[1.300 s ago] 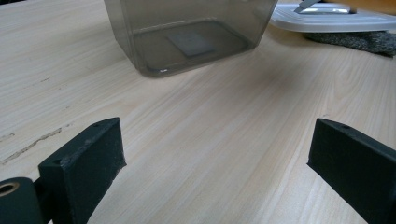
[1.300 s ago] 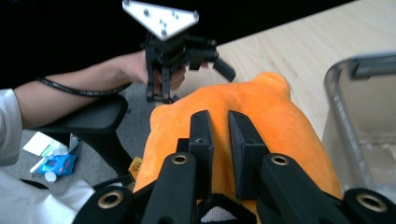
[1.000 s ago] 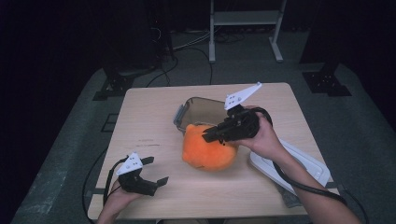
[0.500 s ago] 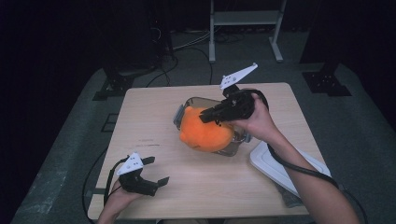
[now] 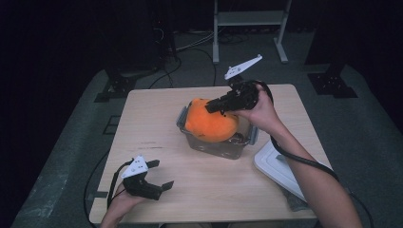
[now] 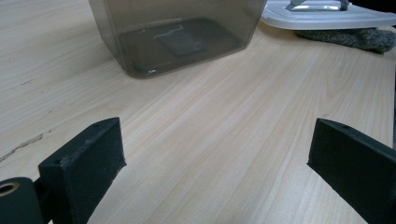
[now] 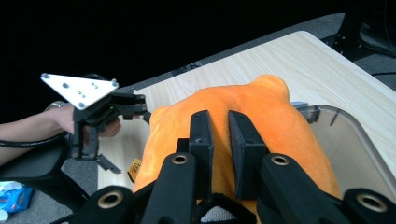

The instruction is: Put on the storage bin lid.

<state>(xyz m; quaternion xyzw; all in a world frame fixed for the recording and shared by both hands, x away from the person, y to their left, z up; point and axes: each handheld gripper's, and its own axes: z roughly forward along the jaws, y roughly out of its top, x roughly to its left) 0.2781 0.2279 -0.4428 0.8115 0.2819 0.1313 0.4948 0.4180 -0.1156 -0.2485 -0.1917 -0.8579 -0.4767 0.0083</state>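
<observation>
An orange plush toy [image 5: 211, 126] hangs over the open top of a clear plastic container [image 5: 223, 147] at the table's middle. My right gripper [image 5: 210, 108] is shut on the plush's upper part; in the right gripper view its jaws [image 7: 219, 119] pinch a fold of the orange plush [image 7: 261, 107], with the container's rim [image 7: 359, 140] below on the right. I cannot tell whether the plush touches the container's floor. My left gripper [image 5: 161, 174] rests near the front left of the table, open and holding nothing [image 6: 215, 154], facing the container [image 6: 182, 37].
A white lid [image 5: 280, 168] lies at the table's right front edge on a grey cloth [image 5: 297, 202]; both the lid [image 6: 327, 11] and the cloth [image 6: 345, 37] appear in the left gripper view. Bare wood lies between the left gripper and the container. Dark floor and stands surround the table.
My right gripper has carried the orange plush from the table in front of the container up and back over its opening. The left gripper has stayed put.
</observation>
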